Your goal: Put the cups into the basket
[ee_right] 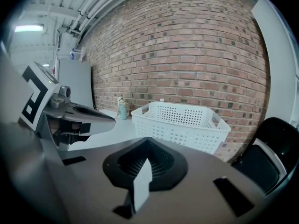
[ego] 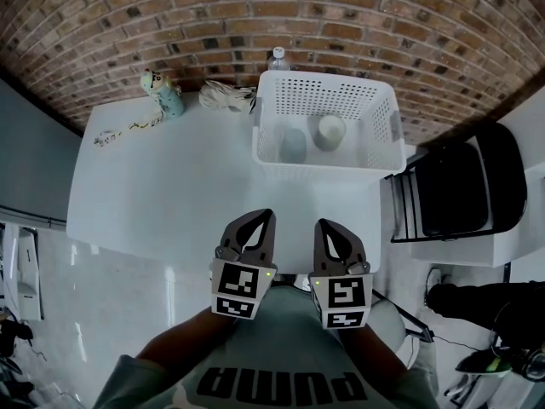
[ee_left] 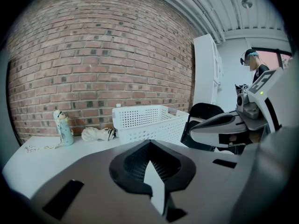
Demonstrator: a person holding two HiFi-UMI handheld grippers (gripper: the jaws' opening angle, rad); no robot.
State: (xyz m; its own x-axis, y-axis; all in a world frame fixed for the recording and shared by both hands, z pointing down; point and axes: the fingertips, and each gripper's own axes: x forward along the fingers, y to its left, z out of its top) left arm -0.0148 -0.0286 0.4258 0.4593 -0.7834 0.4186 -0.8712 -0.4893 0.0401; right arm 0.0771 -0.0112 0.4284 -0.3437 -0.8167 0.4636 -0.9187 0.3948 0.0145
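A white perforated basket stands at the far right of the white table. Inside it are two cups: a pale grey-blue one and a white one. My left gripper and right gripper hover side by side over the table's near edge, well short of the basket. Both are shut with nothing between the jaws. The left gripper view shows the basket ahead and the right gripper beside it. The right gripper view also shows the basket.
A small figure-shaped bottle, a bundled cloth and a thin cord lie at the table's far left. A clear water bottle stands behind the basket by the brick wall. A black chair stands right of the table.
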